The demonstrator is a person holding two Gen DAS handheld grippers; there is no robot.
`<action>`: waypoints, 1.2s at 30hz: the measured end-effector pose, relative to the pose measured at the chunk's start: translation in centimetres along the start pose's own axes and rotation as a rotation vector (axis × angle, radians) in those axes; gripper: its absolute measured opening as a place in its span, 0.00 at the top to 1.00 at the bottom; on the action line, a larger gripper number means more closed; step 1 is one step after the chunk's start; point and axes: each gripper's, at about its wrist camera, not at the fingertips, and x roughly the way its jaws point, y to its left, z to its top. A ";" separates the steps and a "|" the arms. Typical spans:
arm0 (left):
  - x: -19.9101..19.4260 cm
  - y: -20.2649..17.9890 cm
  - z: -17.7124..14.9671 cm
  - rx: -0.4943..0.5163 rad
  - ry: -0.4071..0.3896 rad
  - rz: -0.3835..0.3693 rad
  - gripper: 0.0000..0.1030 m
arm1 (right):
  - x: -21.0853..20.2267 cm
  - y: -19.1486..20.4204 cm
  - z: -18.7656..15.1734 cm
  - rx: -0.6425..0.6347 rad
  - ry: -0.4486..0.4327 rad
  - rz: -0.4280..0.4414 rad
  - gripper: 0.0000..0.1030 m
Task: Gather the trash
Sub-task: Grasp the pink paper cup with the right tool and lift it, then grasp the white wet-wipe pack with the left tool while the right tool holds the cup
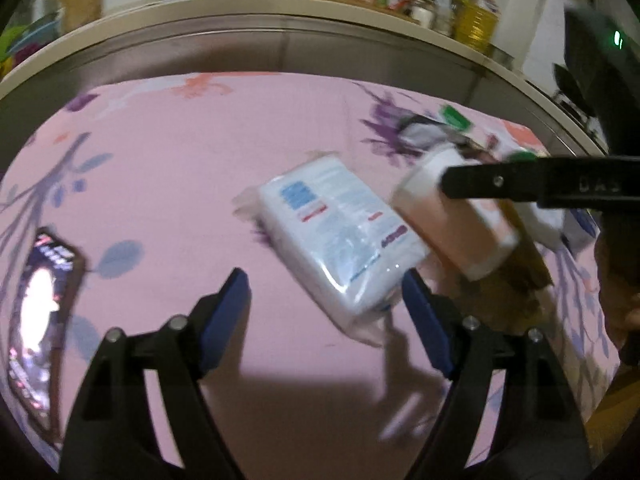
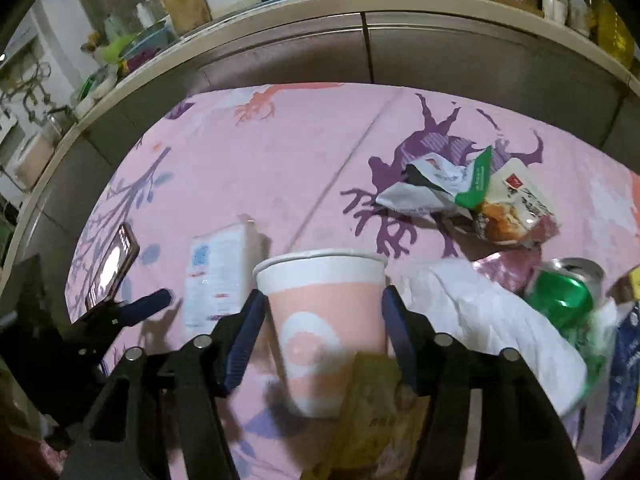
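Paper cup (image 2: 324, 332), pink and white, rim up: it sits between the blue pads (image 2: 244, 340) of my right hand-held gripper (image 2: 322, 334), which I read as clenched on it, both pads against its wall. From the left wrist view the same cup appears tilted and above the pink floral cloth of the table (image 1: 160, 160), so I judge it lifted rather than standing. My left hand-held gripper (image 1: 324, 320) is released, jaws wide, hovering low over the cloth just beside a white tissue pack (image 1: 340, 236). To the right of the cup lie further scraps: a crumpled white sheet (image 2: 480, 312), a green can (image 2: 564, 296), a torn white-and-green wrapper (image 2: 436, 184) and a snack packet (image 2: 516, 208). A phone (image 2: 114, 266) rests near the left edge. Step in hand, by my estimate: carrying the first item off. No bin shows in either view, so the next move calls for finding one while keeping the grip light enough not to crush the cup.
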 end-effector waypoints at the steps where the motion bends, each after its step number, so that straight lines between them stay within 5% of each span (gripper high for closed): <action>1: -0.4 0.6 0.0 -0.013 -0.004 0.007 0.26 | 0.2 0.1 0.0 0.000 0.001 0.010 0.43; 8: -2.8 4.0 2.2 -0.197 -0.009 -0.066 0.14 | 1.1 0.9 0.1 -0.015 0.054 0.045 0.34; 13: 0.0 2.4 4.3 -0.166 0.049 -0.015 0.14 | 1.6 0.9 -1.1 -0.062 0.074 0.015 0.33; 16: 1.6 1.1 5.0 -0.120 0.067 0.024 0.14 | 1.2 0.3 -1.3 -0.069 0.045 0.023 0.43; 19: 2.6 0.5 5.1 -0.100 0.083 0.068 0.14 | -0.9 -1.4 -0.9 0.023 -0.061 0.120 0.47; 23: 3.5 -0.1 5.4 -0.091 0.098 0.090 0.14 | -4.3 -5.1 -0.5 0.238 -0.269 0.378 0.46; 25: 4.1 -0.5 5.3 -0.073 0.112 0.117 0.14 | -4.5 -6.5 -0.4 0.324 -0.283 0.492 0.46; 28: 4.7 -0.7 4.7 -0.066 0.119 0.098 0.33 | -5.0 -8.0 -1.1 0.415 -0.301 0.597 0.46; 32: 3.9 -0.8 4.2 -0.063 0.095 0.100 0.39 | -6.9 -9.8 -2.7 0.448 -0.346 0.597 0.46; 36: 1.2 -1.4 4.3 -0.079 0.054 0.025 0.40 | -10.0 -11.8 -5.6 0.410 -0.407 0.479 0.46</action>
